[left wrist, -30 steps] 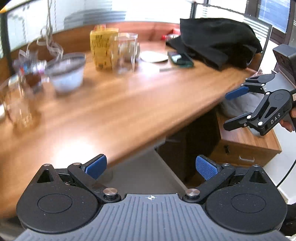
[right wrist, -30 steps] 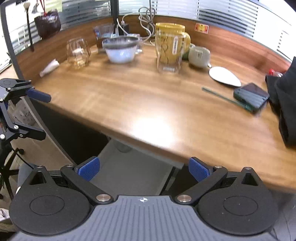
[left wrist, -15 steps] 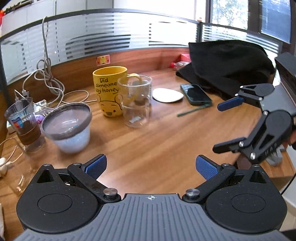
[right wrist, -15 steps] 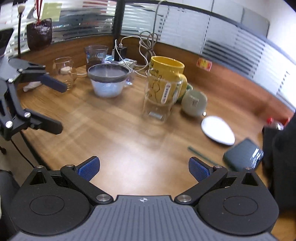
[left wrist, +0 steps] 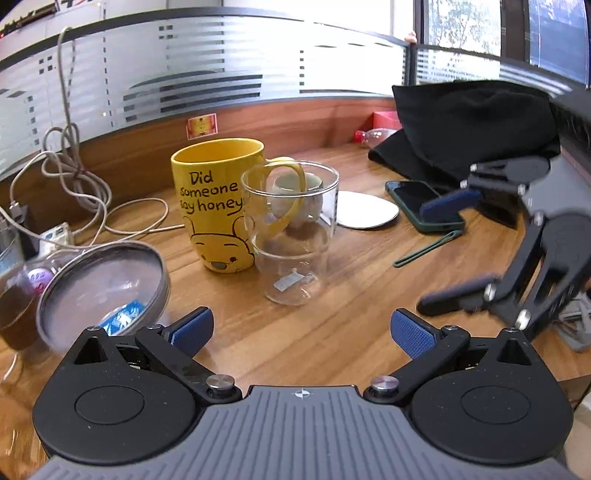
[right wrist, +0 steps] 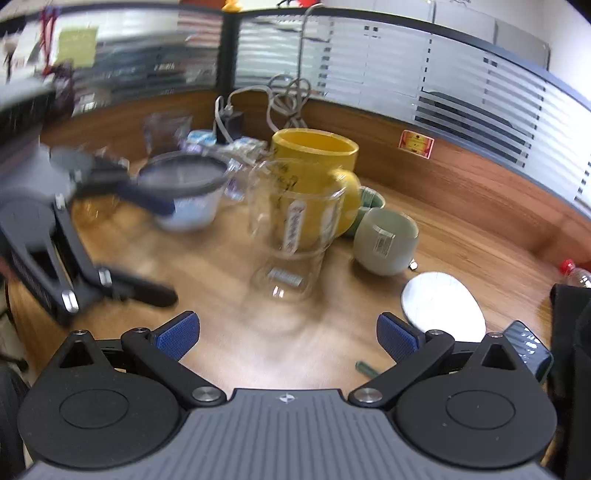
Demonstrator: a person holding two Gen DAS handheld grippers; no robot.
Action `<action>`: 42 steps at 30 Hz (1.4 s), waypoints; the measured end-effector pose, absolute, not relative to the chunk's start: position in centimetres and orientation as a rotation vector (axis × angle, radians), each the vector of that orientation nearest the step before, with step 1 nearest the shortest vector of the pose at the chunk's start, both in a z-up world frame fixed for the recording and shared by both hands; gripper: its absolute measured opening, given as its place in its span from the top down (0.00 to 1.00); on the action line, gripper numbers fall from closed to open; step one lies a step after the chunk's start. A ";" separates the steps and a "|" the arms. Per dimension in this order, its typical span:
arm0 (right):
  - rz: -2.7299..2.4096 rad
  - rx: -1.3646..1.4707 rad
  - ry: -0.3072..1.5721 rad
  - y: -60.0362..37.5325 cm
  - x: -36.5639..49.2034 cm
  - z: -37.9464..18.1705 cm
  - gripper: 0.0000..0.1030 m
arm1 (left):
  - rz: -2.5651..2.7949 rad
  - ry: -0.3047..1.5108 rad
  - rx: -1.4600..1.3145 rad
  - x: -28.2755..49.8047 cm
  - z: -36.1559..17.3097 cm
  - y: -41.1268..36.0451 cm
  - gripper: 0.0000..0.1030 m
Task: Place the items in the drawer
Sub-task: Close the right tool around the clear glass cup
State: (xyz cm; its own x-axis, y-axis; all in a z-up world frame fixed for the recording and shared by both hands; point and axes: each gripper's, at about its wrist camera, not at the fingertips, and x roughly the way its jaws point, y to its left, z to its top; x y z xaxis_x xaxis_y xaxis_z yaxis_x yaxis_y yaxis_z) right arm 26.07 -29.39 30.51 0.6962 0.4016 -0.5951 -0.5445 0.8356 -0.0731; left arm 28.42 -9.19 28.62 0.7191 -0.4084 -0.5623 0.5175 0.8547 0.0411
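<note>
Both tools moved in over the table (left wrist: 332,347) from its front edge. Black cloth (left wrist: 472,122) lies at the right end, yellow mug (left wrist: 218,199) near the back edge, clear glass (left wrist: 291,236) just before it. Approach the glass level, straddling it. Left tool (left wrist: 301,328) and right tool (right wrist: 286,332) gape wide, empty, touching nothing.

Light: bright daylight from window (left wrist: 480,33) at upper right | Glare: pale sheen on wooden desk (left wrist: 351,295) | Blur: right-wrist view motion-smeared, worst at left over left gripper (right wrist: 155,251); left-wrist view mostly sharp | Distortion: fisheye bowing at edges
</note>
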 end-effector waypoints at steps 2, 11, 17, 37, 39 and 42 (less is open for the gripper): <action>0.550 -0.222 0.597 -29.7 27.2 30.7 0.00 | -0.507 0.569 0.214 29.1 28.1 -9.4 0.00; 0.603 -0.150 0.637 -28.5 32.3 29.9 0.00 | -0.519 0.591 0.206 32.3 26.9 -10.4 0.00; 0.618 -0.138 0.648 -26.9 34.4 29.6 0.01 | -0.532 0.572 0.190 33.6 26.9 -11.2 0.00; 0.601 -0.066 0.662 -25.5 36.4 29.2 0.21 | -0.551 0.540 0.182 34.8 26.3 -12.6 0.12; 0.597 -0.060 0.660 -25.6 36.4 29.1 0.22 | -0.546 0.534 0.183 34.7 26.3 -12.8 0.14; 0.588 -0.057 0.655 -25.7 36.3 29.1 0.22 | -0.524 0.522 0.194 34.6 26.2 -12.9 0.22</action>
